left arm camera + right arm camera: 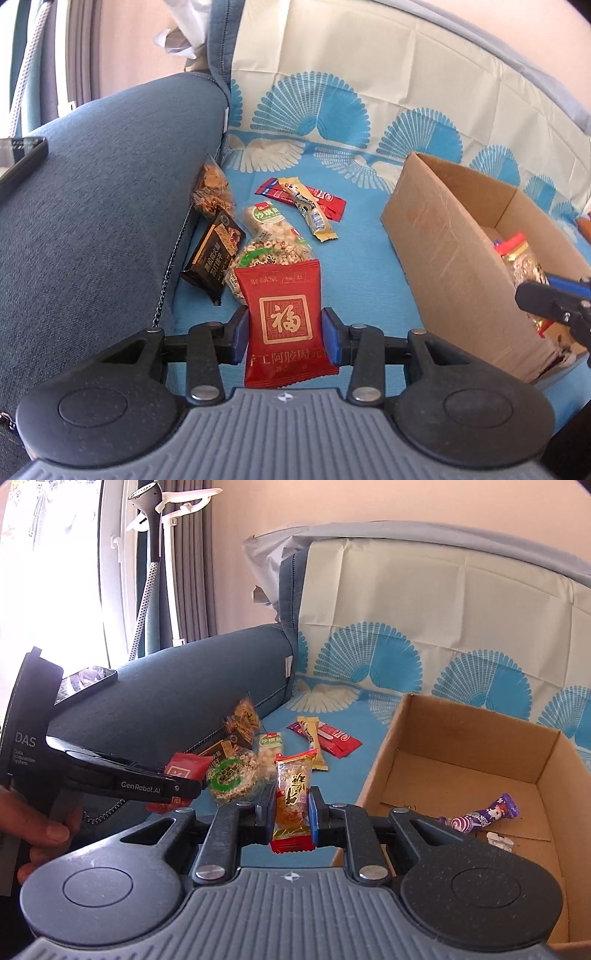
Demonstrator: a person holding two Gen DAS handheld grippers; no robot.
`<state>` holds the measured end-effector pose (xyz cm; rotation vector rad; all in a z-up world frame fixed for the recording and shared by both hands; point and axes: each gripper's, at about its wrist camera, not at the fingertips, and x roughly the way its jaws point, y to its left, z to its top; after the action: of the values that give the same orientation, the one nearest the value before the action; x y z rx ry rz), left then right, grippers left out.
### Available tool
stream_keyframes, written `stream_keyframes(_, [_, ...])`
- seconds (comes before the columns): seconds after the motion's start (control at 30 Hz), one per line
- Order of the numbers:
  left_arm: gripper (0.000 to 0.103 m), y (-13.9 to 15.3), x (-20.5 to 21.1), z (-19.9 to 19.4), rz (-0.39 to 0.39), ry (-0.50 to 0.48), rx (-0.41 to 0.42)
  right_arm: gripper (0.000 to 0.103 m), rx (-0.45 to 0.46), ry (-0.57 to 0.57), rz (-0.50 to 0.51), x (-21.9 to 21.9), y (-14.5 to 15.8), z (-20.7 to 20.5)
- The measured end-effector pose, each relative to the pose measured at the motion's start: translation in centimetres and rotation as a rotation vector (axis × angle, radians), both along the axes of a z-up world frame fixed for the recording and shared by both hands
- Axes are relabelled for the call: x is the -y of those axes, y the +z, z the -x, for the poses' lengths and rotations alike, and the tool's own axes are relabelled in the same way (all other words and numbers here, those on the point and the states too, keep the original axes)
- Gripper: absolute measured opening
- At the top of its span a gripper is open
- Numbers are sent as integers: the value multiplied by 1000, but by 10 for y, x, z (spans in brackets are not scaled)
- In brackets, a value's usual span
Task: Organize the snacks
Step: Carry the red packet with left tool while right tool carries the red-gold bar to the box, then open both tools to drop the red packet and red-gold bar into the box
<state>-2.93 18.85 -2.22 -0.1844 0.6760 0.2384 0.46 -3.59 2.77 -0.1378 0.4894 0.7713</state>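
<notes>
Two grippers are in view: the left gripper (285, 334) carries one red packet (284, 325) and the right gripper (291, 812) carries one yellow rice-puff bar (291, 805). One cardboard box (476, 738) is present, and the right wrist view shows two items on its floor, one purple lollipop (480, 818) and one small white piece (499, 840). On the blue sheet (369, 258) lie one black cracker packet (214, 254), one clear bag of brown snacks (212, 188), two puffed-grain packs (266, 236), one long yellow bar (310, 212) and at least one flat red sachet (325, 201); one phone (22, 158) lies on the armrest.

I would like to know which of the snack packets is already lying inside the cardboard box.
The purple lollipop packet, alone on the cardboard box floor; the others lie on the blue cover or are held.
</notes>
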Motion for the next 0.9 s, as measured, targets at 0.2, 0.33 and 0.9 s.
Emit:
stream_keyframes(0.2, [45,1,3,3,-31,14,28,18,15,-16,-42,9,9,-4])
stream_keyframes(0.33, [45,7,14,4,-99,5,43,18,41,-52,-65,20,15,-8])
stream_keyframes(0.9, [45,106,144,-46,-63,-217,254,18,11,-411,-248,116,30,-61])
